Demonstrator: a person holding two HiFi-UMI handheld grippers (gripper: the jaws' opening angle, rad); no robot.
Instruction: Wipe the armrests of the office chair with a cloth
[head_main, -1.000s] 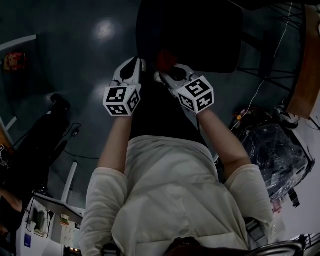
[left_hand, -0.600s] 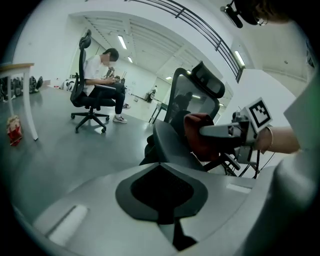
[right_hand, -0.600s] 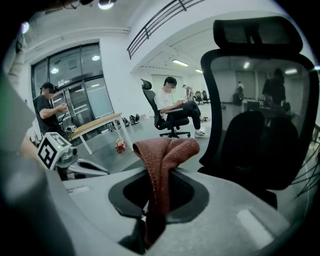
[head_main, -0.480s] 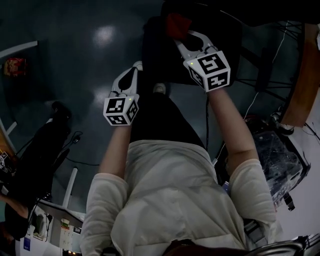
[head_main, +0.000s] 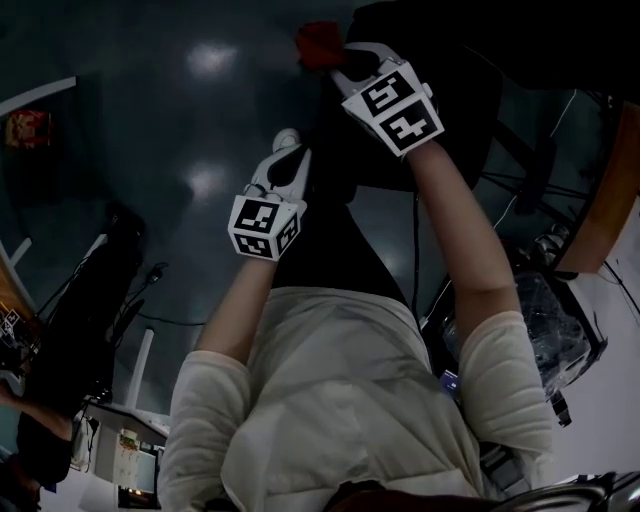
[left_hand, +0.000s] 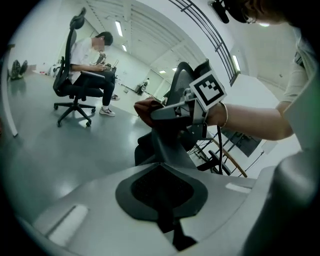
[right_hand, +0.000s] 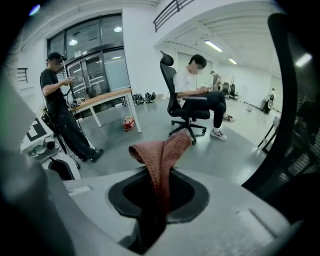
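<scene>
**Inspector:** State of the right gripper (head_main: 338, 62)?

**Assessor:** Jaws clamped on the cloth (right_hand: 161, 150). It is a reddish-brown knit. A fold stands up out of the jaws and flops to one side.

**Inspector:** Location of the cloth?

**Assessor:** Held forward at arm's length, beside the upper edge of the dark office chair (head_main: 440, 120). The chair's mesh back fills the right edge of the right gripper view. I cannot make out an armrest, nor whether the cloth touches the chair (the head view is very dim).

**Inspector:** Left gripper (head_main: 290, 155)?

**Assessor:** Jaws together, nothing between them. It hangs lower and nearer the body than the right one, over the glossy floor (head_main: 150, 120), and points toward the right gripper.

**Inspector:** Surroundings?

**Assessor:** A seated person (right_hand: 192, 82) occupies a second office chair well behind. A standing person (right_hand: 55, 95) in dark clothes is by a wooden-topped table (right_hand: 102, 98).
</scene>
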